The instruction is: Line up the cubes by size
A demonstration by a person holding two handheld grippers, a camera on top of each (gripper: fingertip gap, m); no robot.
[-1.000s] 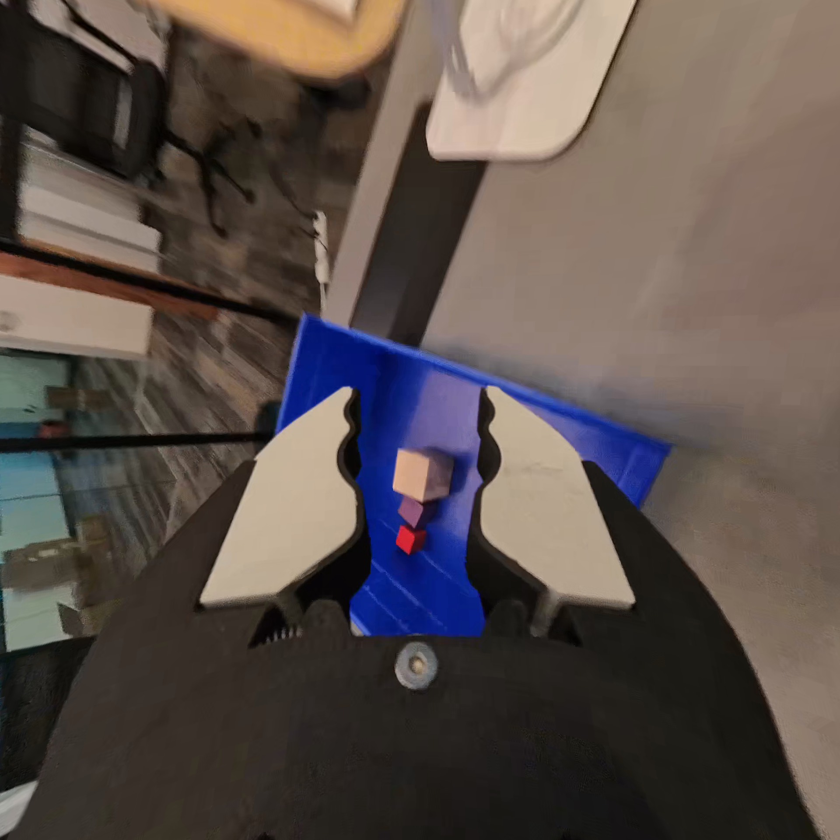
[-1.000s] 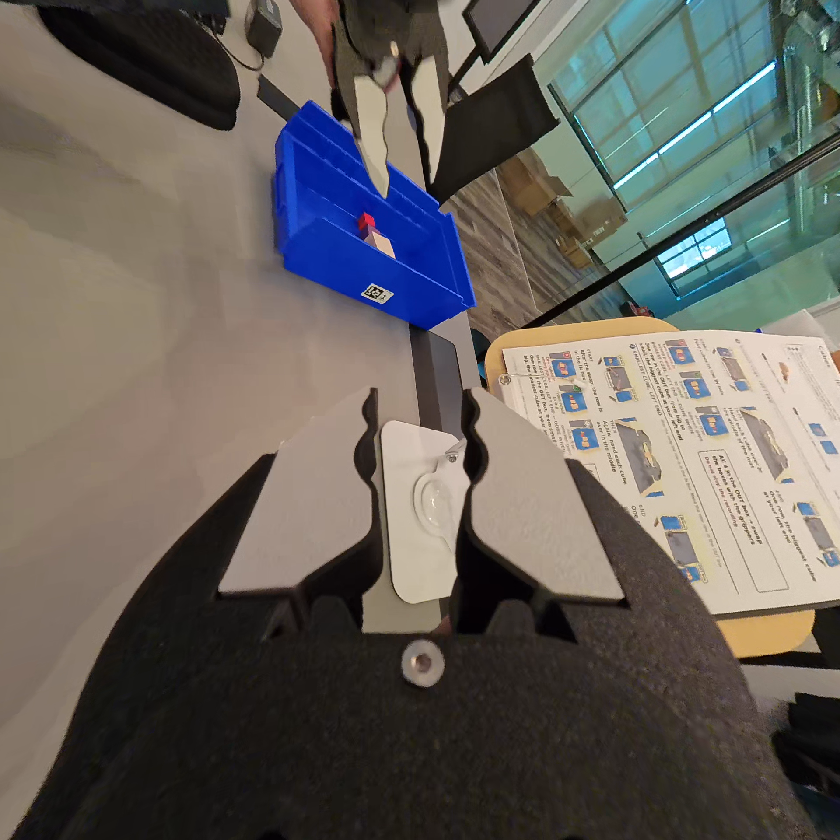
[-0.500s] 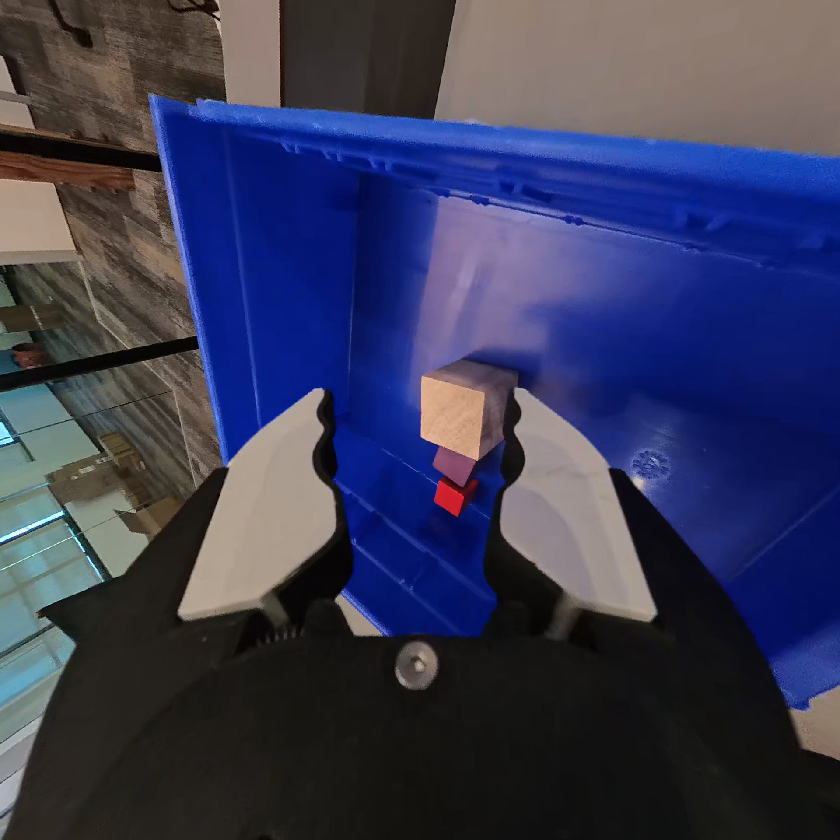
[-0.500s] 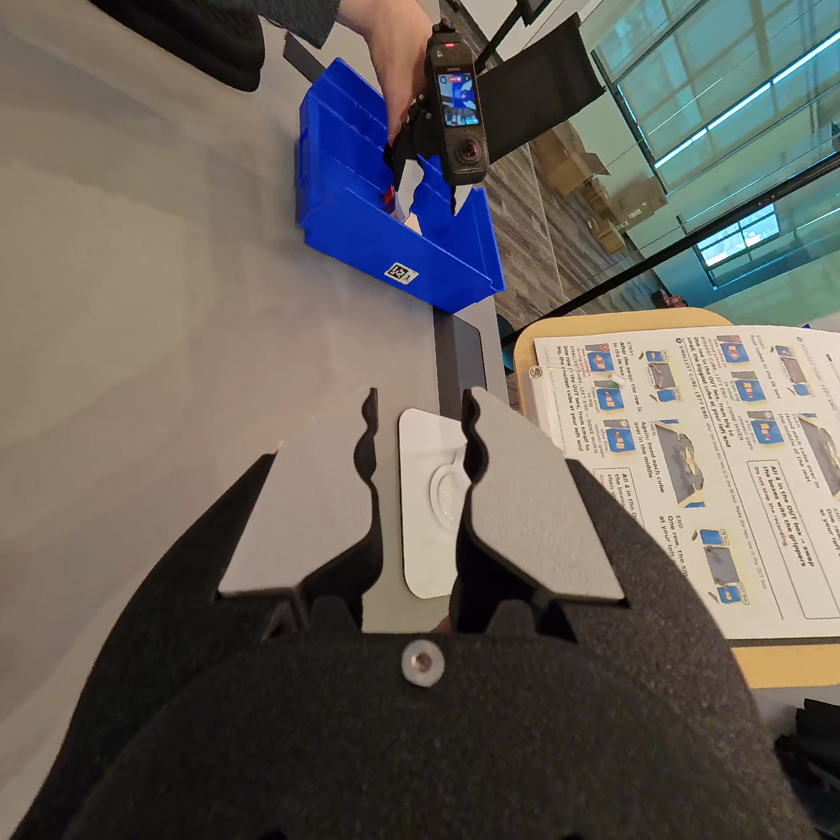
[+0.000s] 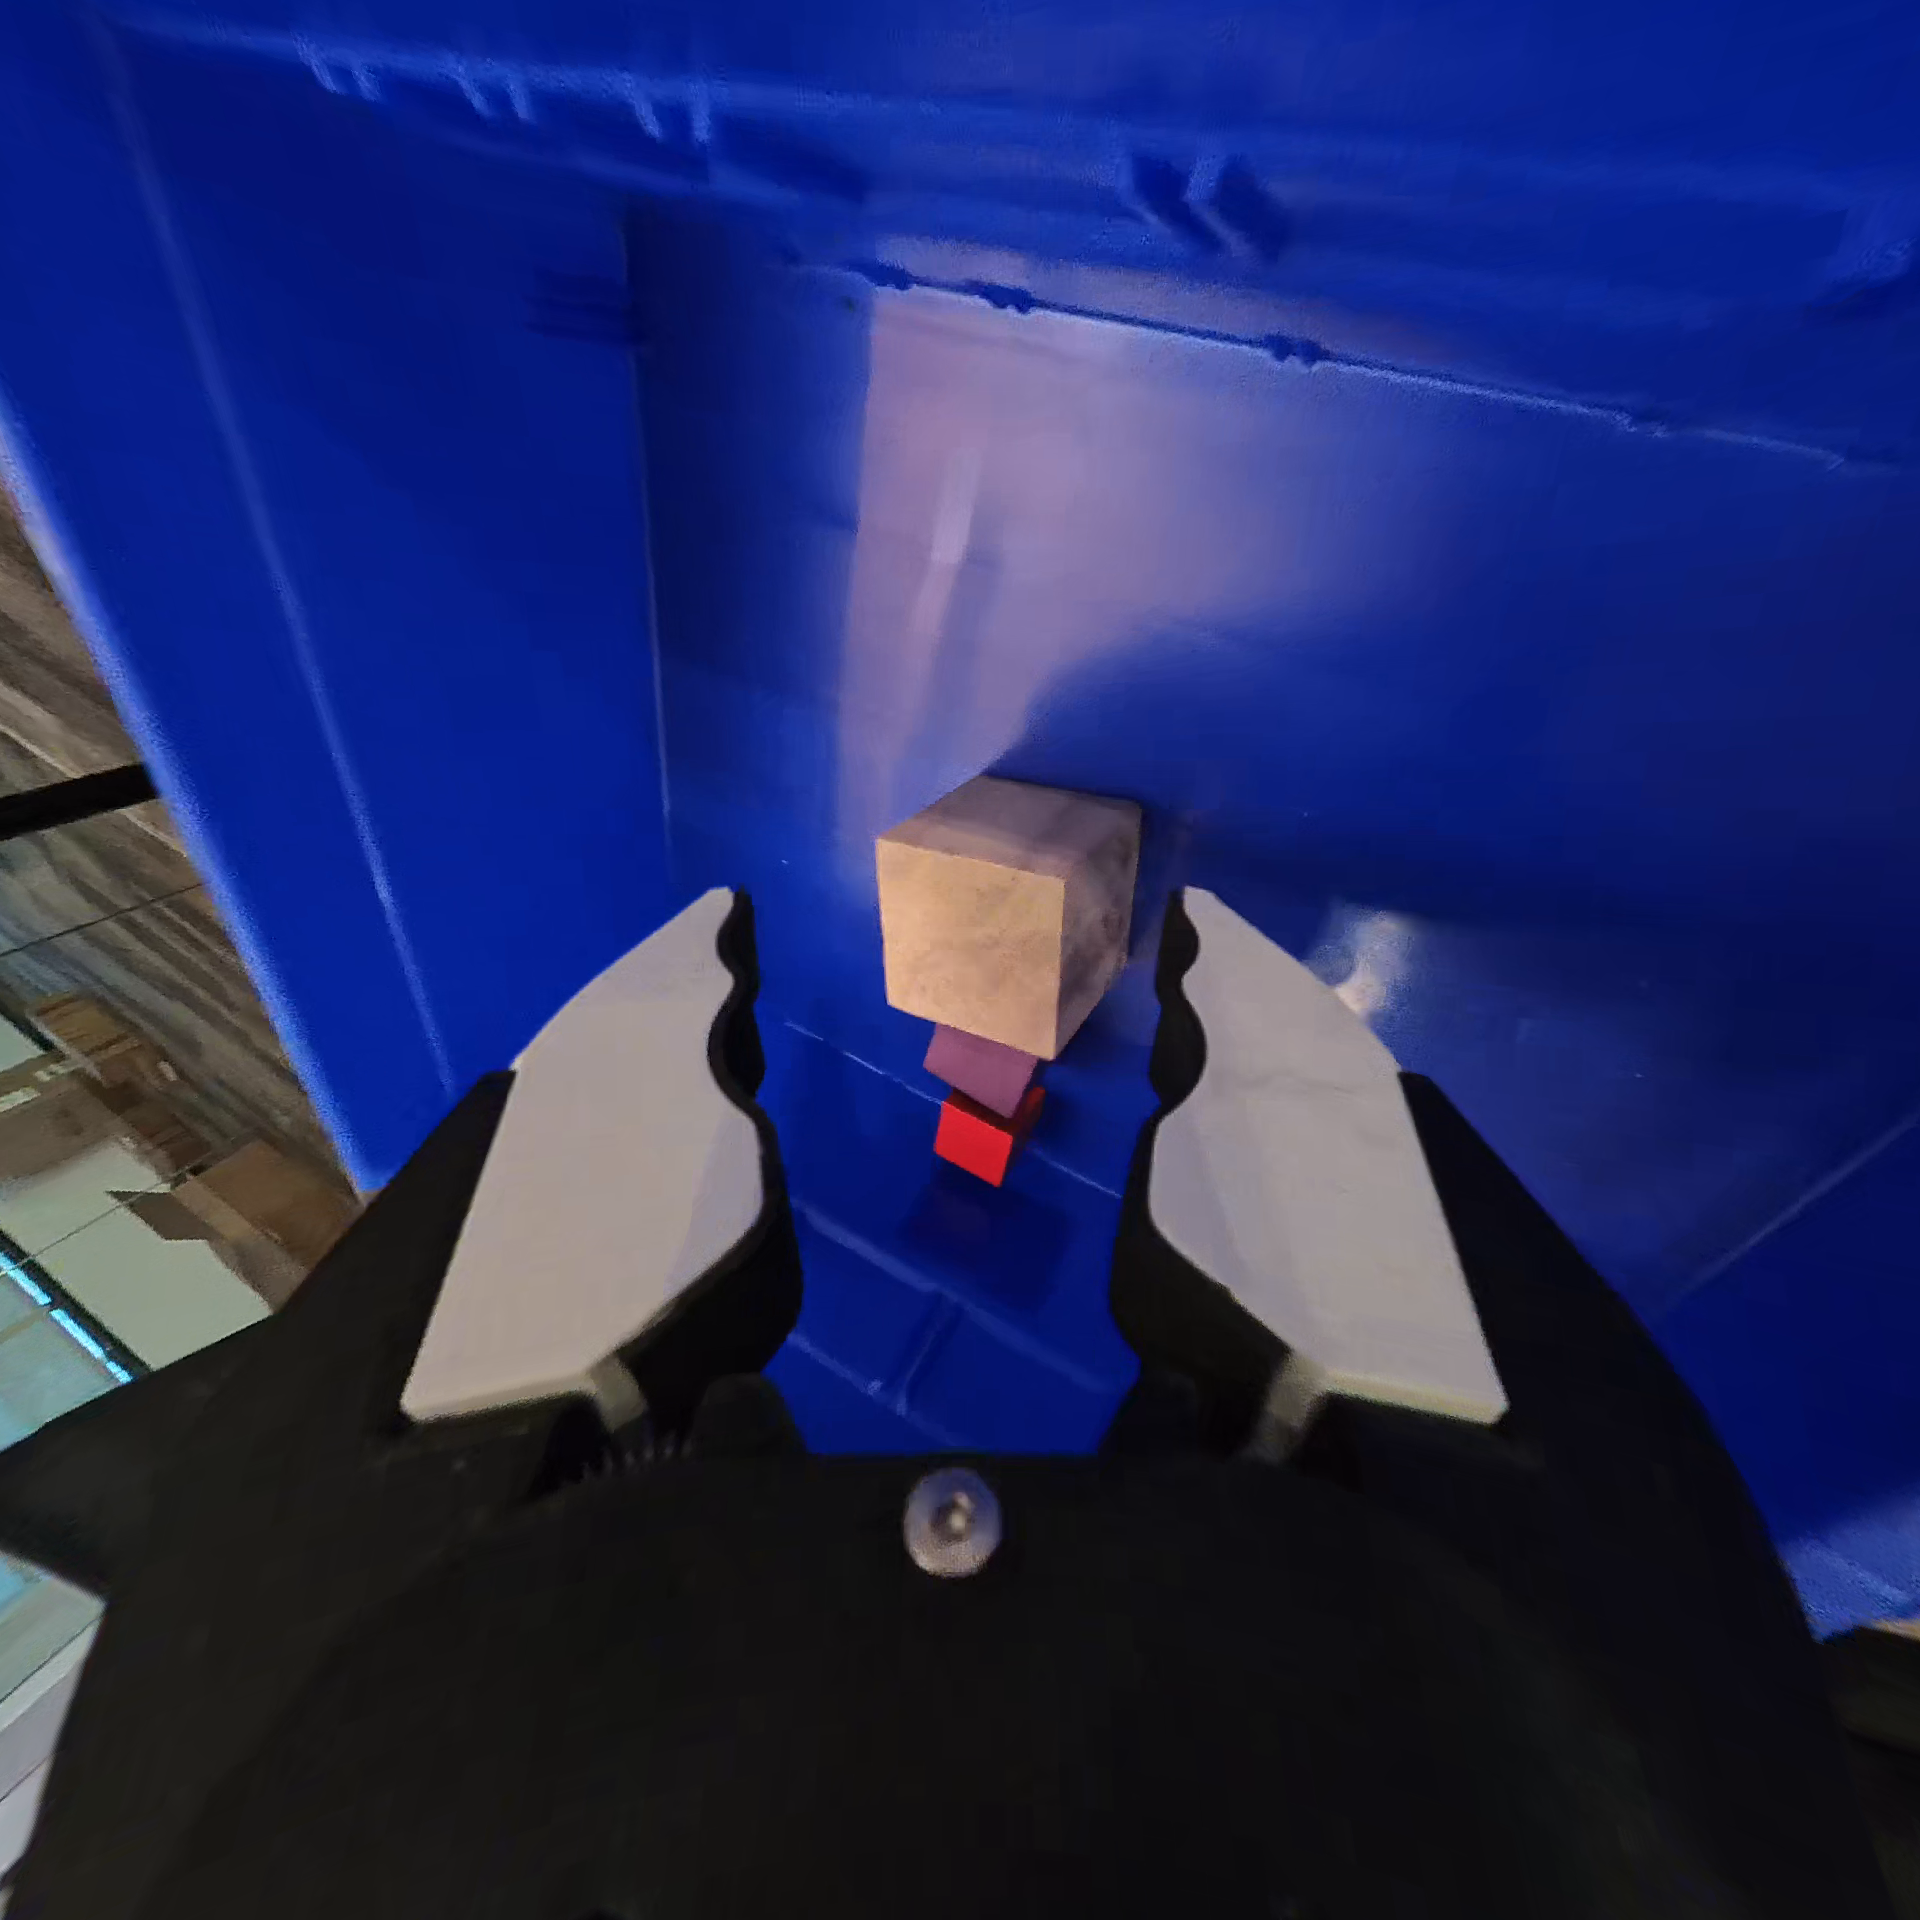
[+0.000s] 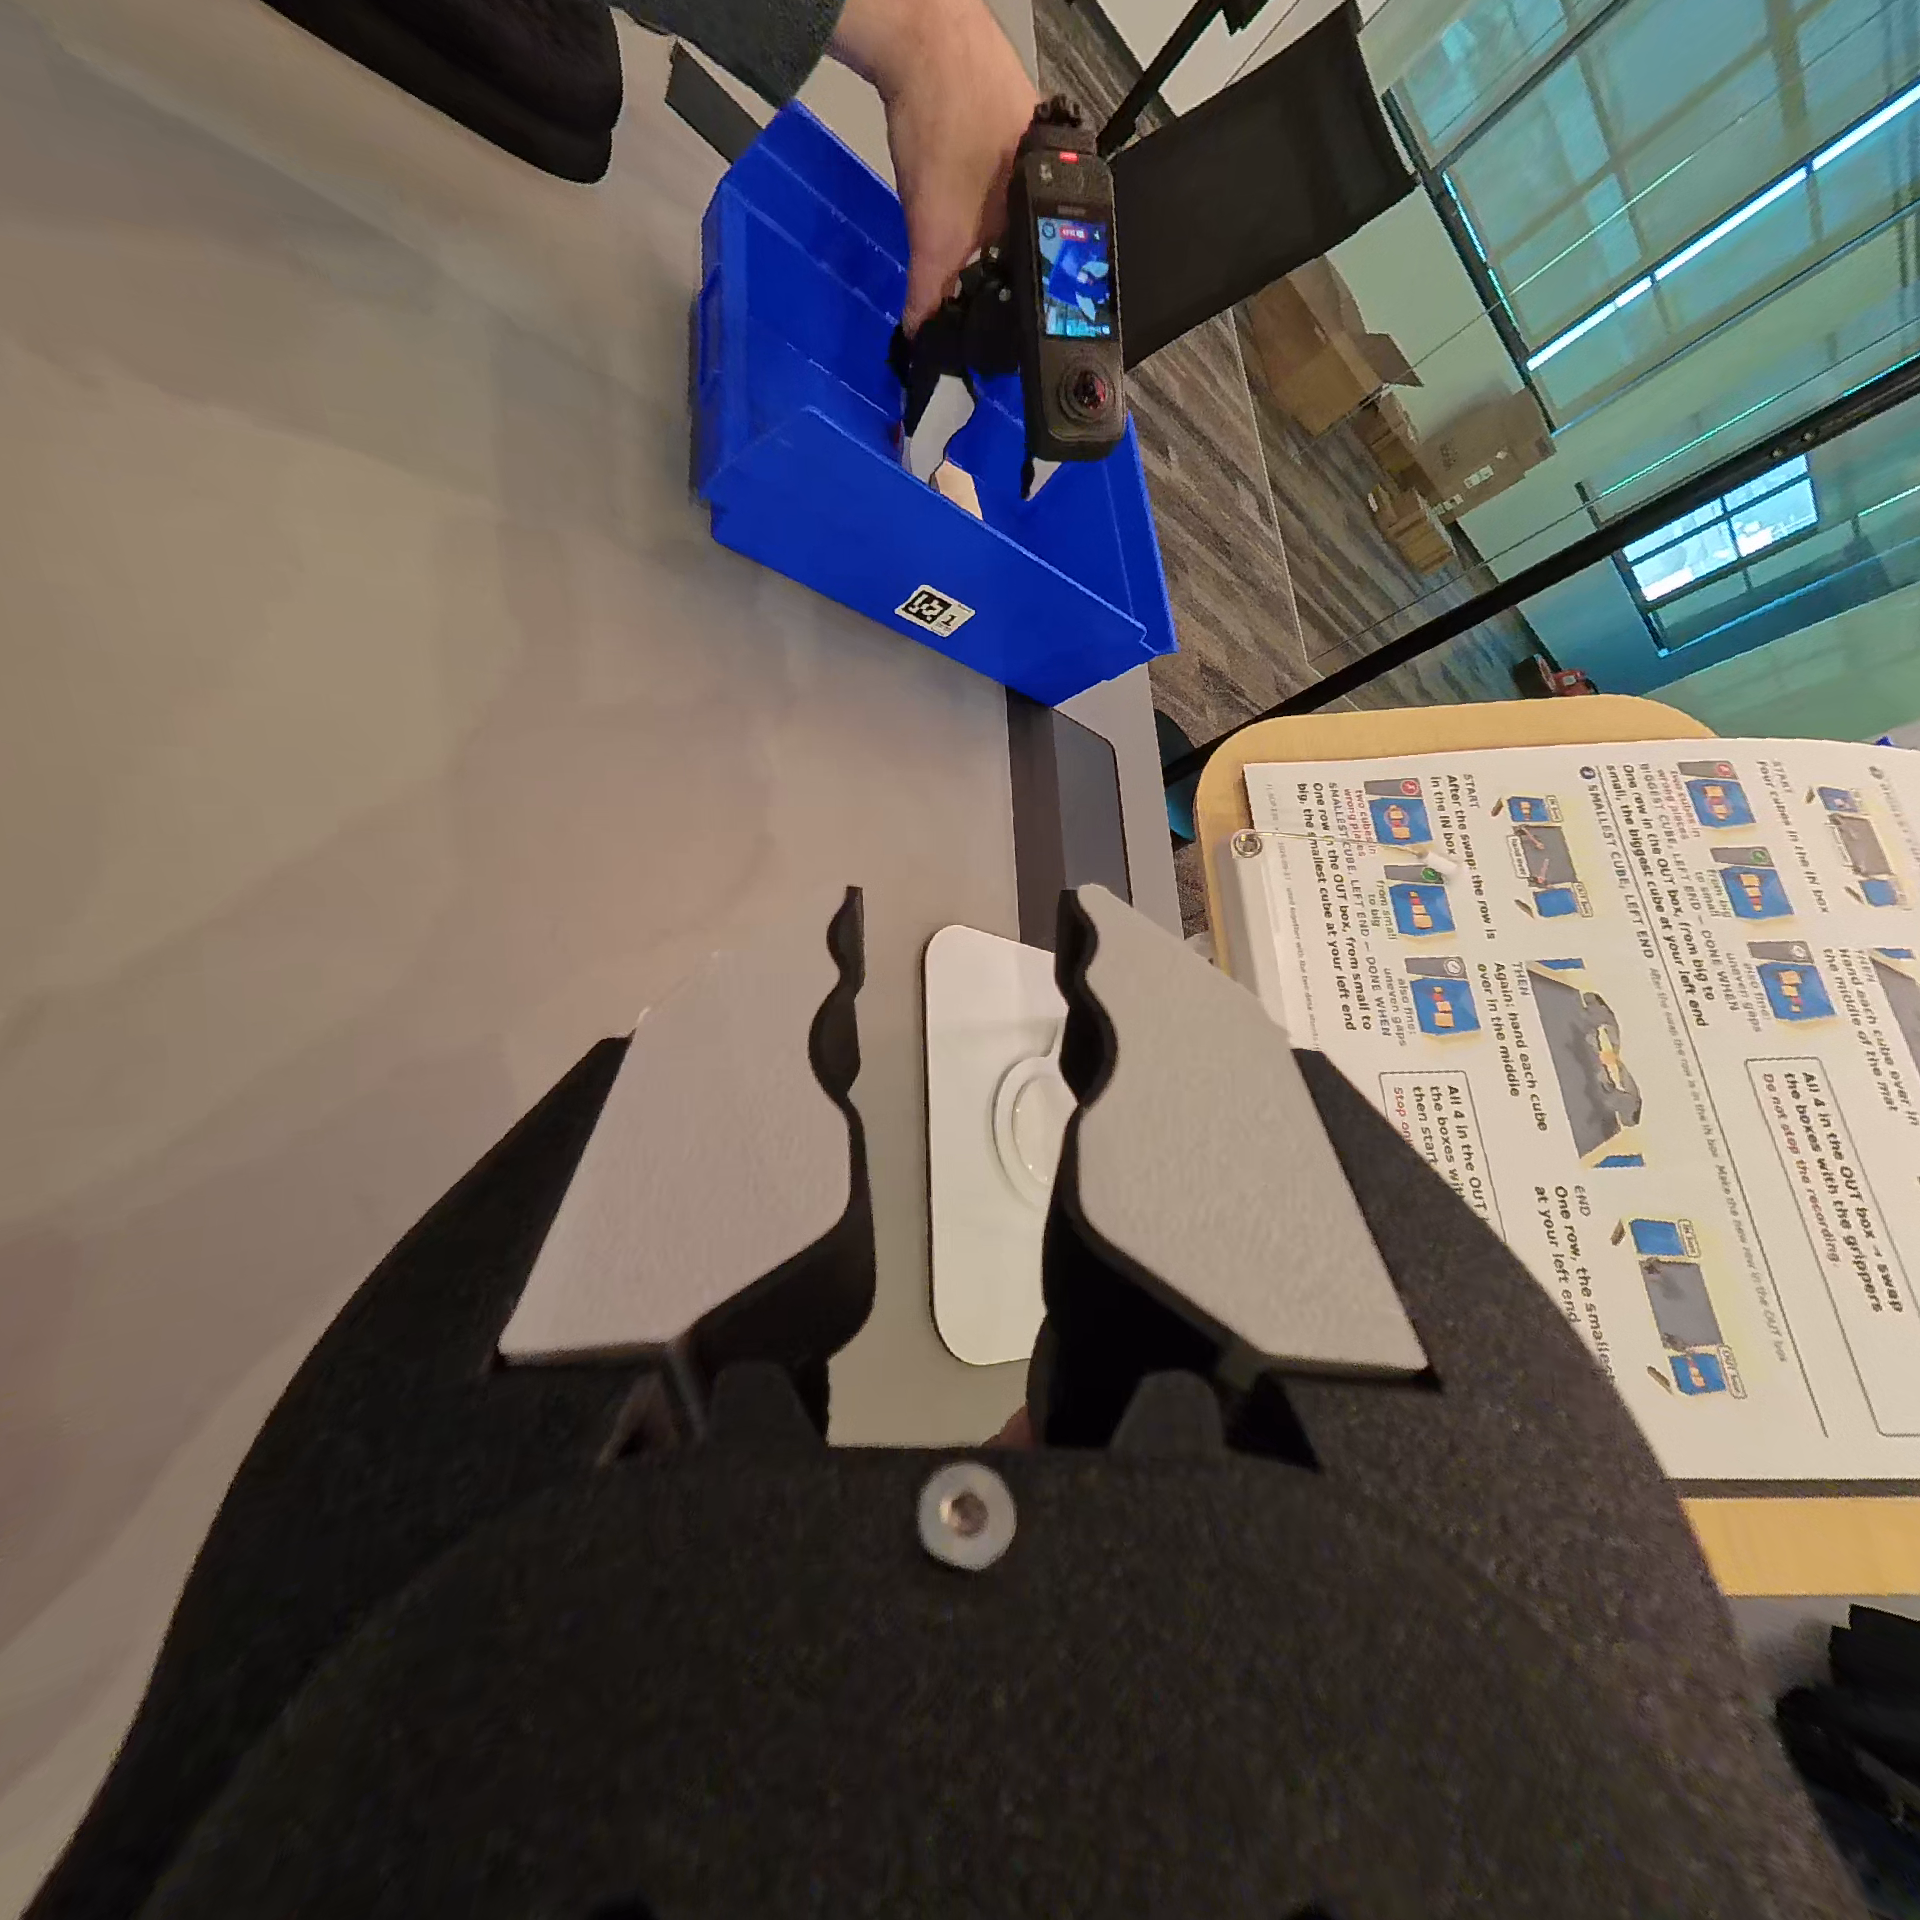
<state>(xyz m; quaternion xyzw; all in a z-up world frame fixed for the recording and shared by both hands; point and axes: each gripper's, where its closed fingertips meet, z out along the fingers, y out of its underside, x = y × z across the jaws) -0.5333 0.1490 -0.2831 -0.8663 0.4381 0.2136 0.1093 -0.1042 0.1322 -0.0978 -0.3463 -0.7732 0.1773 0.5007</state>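
Left wrist view had the left gripper [image 5: 956, 914] deep inside the blue bin [image 5: 416, 520], fingers [image 5: 644, 1039] spread wide and released, nothing between the pads. Just beyond the fingertips stood the big wooden cube [image 5: 982, 935], with clear blue showing on both sides of it, closer to the right finger than the left. In front of it, nearer the camera, the purple cube [image 5: 982, 1070] touched its near face, and the little red cube [image 5: 975, 1143] sat just after that, the three running in one line from far to near, biggest farthest. The bin's wall rose right behind the wooden cube.

Over in the right wrist view, the right gripper [image 6: 961, 914] hung above the grey table [image 6: 364, 727], well apart from the bin, its fingers [image 6: 727, 1122] partly apart and gripping nothing; through the gap showed a white plate [image 6: 977, 1195] lying on the table. Far off, a person's hand [image 6: 935, 156] held the left gripper down in the bin's near compartment, a camera [image 6: 1070, 312] mounted on it, and a sliver of the wooden cube peeked out between those distant fingers. To the right lay a printed instruction sheet [image 6: 1610, 1039] on a tan board [image 6: 1455, 727].
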